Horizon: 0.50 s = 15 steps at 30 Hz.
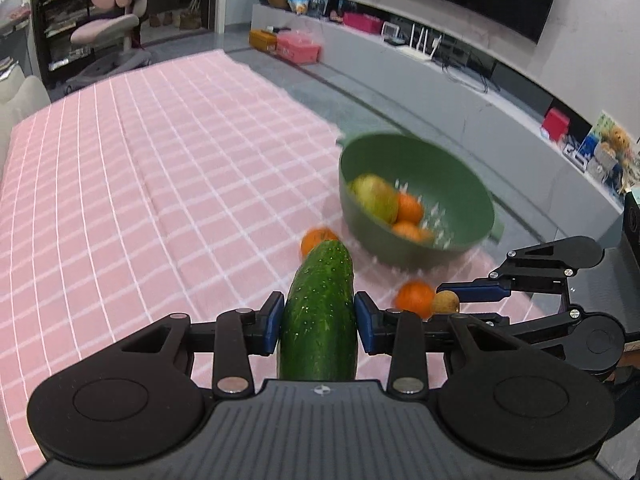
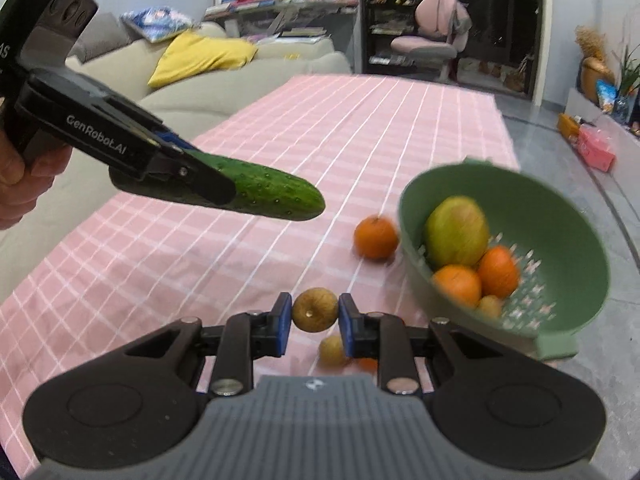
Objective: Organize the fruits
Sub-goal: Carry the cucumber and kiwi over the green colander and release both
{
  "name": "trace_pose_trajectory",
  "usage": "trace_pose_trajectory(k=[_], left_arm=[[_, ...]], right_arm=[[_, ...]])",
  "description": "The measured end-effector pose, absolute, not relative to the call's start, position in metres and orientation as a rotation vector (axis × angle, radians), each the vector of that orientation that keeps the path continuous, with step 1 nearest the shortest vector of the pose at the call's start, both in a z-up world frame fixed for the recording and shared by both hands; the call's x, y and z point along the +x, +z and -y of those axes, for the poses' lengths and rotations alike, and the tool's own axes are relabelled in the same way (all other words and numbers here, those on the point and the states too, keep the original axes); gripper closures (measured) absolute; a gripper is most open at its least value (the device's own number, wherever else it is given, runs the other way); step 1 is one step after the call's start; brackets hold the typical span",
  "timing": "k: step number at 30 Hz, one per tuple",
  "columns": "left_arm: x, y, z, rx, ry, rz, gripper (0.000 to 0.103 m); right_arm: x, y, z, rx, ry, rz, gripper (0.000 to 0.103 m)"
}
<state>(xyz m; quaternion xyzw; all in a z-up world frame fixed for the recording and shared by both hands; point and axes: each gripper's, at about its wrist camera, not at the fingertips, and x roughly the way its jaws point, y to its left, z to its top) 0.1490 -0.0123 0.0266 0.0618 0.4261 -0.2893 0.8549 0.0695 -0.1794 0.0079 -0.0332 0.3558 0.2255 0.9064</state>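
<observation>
**A:** What is nearest in the left wrist view?

**B:** At the bottom centre, the left hand-held gripper (image 1: 318, 322) is clamped on a cucumber (image 1: 320, 312). Its blue pads press the two sides, and the cucumber runs lengthwise away from the camera, clear of the tabletop (image 1: 140, 180). The side grip likely keeps the long body steady while it is carried.

**A:** And the right wrist view?

**B:** At its bottom centre, the right hand-held gripper (image 2: 312, 318) is closed on a small brown round fruit (image 2: 315, 311), pinched across its middle. A second small brown fruit (image 2: 332, 350) lies on the pink checked cloth just below it, partly hidden behind a finger.

**A:** Is either hand visible?

**B:** At the left edge of the right view, a person's hand (image 2: 16, 172) grips the left tool's handle, with the cucumber jutting towards the frame's centre.

**A:** What lies farther out?

**B:** A loose orange (image 2: 375, 238) sits on the cloth just left of the green colander (image 2: 560, 208), at centre right. Another orange (image 1: 414, 298) shows lower right in the left view. The colander, at the tabletop's right edge, holds a yellow-green apple (image 2: 456, 230), two oranges and a small brown fruit. Judging by this, it is the collecting place, and both held items seem bound for it.
</observation>
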Motion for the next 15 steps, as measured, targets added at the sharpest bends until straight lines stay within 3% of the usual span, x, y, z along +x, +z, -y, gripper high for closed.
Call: trace_pose_trajectory(k=[15], left_arm=[[0.193,0.044,0.105,0.104,-0.703,-0.820,0.060]], right_arm=[[0.119,0.041,0.256,0.082,0.260,-0.666,0.082]])
